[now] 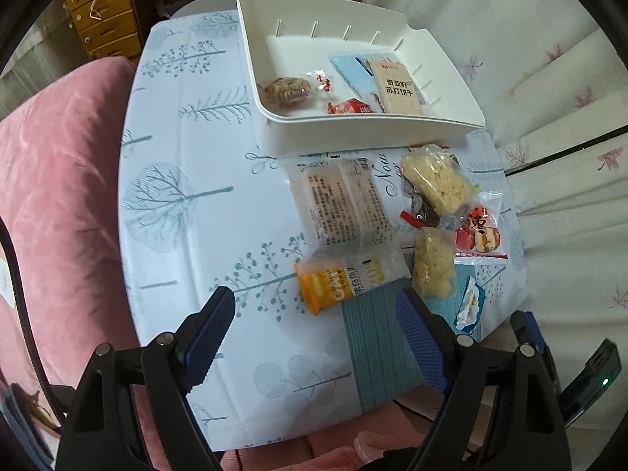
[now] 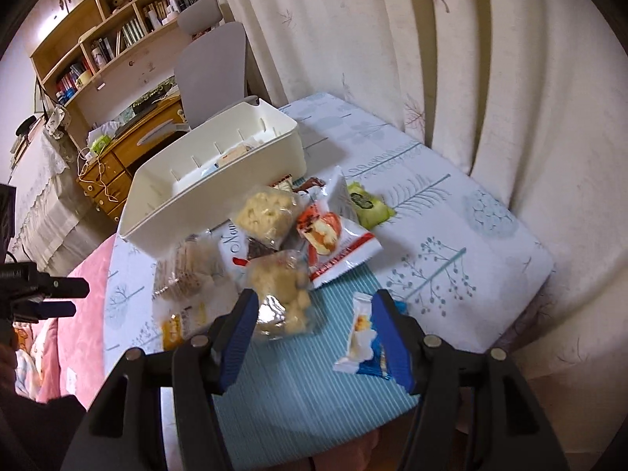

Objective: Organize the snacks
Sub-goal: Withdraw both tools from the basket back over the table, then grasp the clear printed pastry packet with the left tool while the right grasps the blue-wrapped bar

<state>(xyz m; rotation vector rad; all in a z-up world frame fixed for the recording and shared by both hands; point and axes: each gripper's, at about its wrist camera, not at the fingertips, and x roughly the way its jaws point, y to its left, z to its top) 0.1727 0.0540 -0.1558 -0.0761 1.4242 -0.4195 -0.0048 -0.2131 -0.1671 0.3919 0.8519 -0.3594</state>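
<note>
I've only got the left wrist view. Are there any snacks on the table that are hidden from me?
Observer: Yes. A green packet lies beyond the red date packet, toward the curtain.
Operator: Is the right gripper holding anything?
Observer: No. The right gripper is open above the striped mat. A small blue-and-white packet lies between its fingers, not gripped.

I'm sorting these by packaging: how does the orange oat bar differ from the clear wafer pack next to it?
The orange oat bar has a printed wrapper, orange at one end and white at the other; the clear wafer pack shows its pale contents. The bar is smaller than the pack. The bar lies nearer the left gripper, the pack nearer the white bin. Both lie flat on the tablecloth, outside the bin.
</note>
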